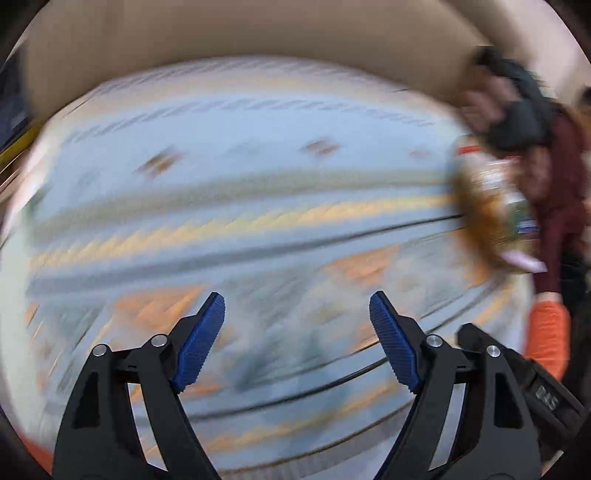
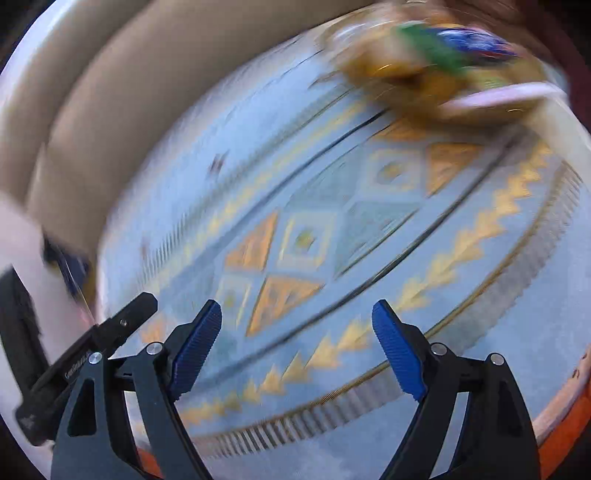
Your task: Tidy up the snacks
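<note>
- both pictures are very blurry, so small things are hard to make out.
- the left hand-held gripper (image 1: 297, 310) has its two blue pads (image 1: 201, 341) spread wide apart, and nothing is between them.
- the right hand-held gripper (image 2: 297, 317) is wide open too, with its blue pads (image 2: 397, 349) far from each other and nothing held.
- under both of them lies a light blue cloth (image 1: 240, 192) with yellow zigzag lines, orange triangles and diamond shapes; it covers the tabletop.
- the cloth pattern shows more clearly in the right wrist view, where orange triangles and green diamonds sit in the middle of the cloth (image 2: 295, 240).
- a pile of snack bags (image 1: 495, 206) lies on the cloth at the far right in the left wrist view; it looks brown, gold and green, with a pink strip at the bottom.
- the same snack bags (image 2: 436, 70) show at the top right in the right wrist view, well apart from the open pads.
- the writing on the bags is too blurred to read.
- a tan couch (image 1: 258, 33) curves behind the cloth.
- at the right edge of the left wrist view is a person's dark red sleeve (image 1: 561, 206), with something orange (image 1: 546, 336) lower down.
- part of the other black hand-held gripper pokes in at the bottom corner of each view.
</note>
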`<action>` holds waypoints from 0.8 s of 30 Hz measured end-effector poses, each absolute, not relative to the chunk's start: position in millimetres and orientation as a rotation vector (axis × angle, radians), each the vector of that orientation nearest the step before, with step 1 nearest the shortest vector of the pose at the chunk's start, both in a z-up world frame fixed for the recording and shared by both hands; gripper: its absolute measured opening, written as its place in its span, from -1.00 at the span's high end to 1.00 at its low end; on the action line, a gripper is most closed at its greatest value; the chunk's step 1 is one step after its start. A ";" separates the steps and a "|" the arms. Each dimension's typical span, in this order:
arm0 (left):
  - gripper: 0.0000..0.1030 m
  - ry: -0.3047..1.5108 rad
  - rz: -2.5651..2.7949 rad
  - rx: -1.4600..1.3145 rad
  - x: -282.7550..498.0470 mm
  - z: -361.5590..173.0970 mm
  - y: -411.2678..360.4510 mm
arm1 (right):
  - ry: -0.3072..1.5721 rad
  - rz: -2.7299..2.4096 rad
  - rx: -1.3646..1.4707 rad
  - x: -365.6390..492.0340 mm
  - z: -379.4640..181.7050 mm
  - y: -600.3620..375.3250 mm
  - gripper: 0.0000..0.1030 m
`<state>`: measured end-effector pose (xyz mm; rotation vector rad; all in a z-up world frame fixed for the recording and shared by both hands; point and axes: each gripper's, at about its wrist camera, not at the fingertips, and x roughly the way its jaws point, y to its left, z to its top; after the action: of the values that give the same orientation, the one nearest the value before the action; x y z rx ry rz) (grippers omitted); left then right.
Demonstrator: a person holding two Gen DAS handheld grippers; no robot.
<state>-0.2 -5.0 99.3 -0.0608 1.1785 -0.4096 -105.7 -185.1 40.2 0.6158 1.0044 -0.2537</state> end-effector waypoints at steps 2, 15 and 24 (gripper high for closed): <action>-0.55 1.232 -0.259 -0.051 -4.7 81.8 21.0 | 1.001 -0.268 0.444 -100.3 43.3 -153.2 -0.61; -0.75 1.110 -0.166 0.040 -25.5 83.1 25.8 | 0.979 -0.284 0.093 -111.6 37.6 -96.3 -0.86; -0.91 1.113 -0.203 -0.027 -28.7 83.4 34.3 | 0.929 -0.219 0.159 -115.6 45.9 -110.2 -0.87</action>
<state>-28.7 34.3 83.4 -0.0266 1.1128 -0.2029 -115.6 -110.2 45.9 0.1592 0.9292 -0.2192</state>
